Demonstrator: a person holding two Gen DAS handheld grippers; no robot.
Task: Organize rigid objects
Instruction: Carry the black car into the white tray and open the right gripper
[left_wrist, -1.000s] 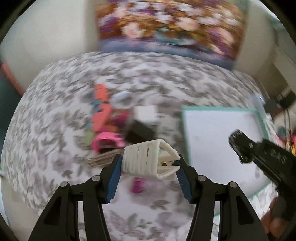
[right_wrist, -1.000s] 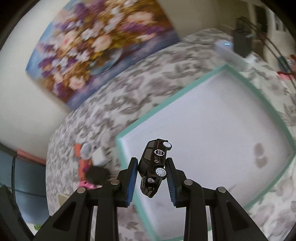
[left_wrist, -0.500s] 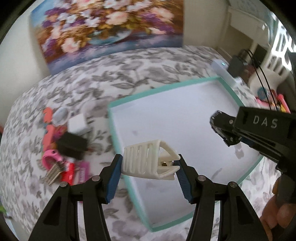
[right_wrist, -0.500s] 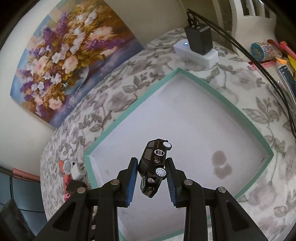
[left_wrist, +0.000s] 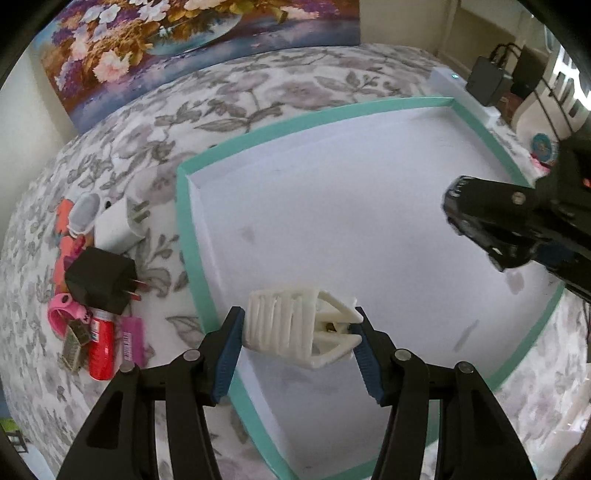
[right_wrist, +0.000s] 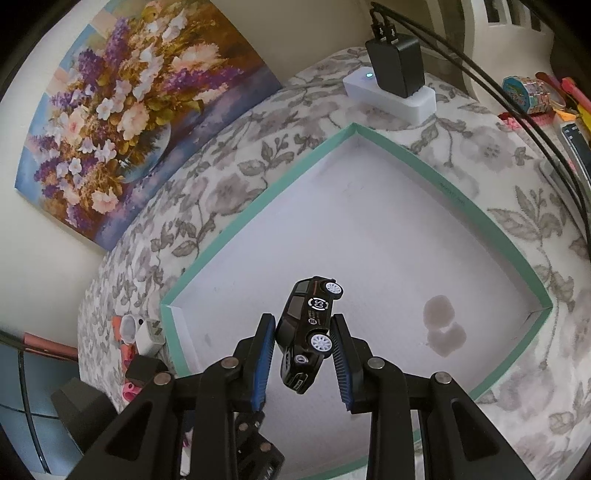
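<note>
My left gripper (left_wrist: 297, 328) is shut on a white lattice plastic piece (left_wrist: 291, 325) and holds it above the near left part of a shallow white tray with a teal rim (left_wrist: 192, 258). My right gripper (right_wrist: 303, 343) is shut on a black toy car (right_wrist: 308, 328) with white wheels, tilted nose down, above the same tray (right_wrist: 465, 206). The right gripper also shows in the left wrist view (left_wrist: 480, 221), over the tray's right side. The tray's white floor has a few grey stains.
Left of the tray lies a pile: white charger (left_wrist: 118, 225), black plug adapter (left_wrist: 99, 278), pink ring (left_wrist: 64, 314), red tube (left_wrist: 101, 343), magenta bar (left_wrist: 131, 338), orange pieces. A white power strip with a black charger (right_wrist: 395, 70) stands behind the tray. A flower painting (right_wrist: 129, 110) leans on the wall.
Both grippers have moved from the pile side to over the tray, each still holding its object. The tray now fills both views and looks closer.
</note>
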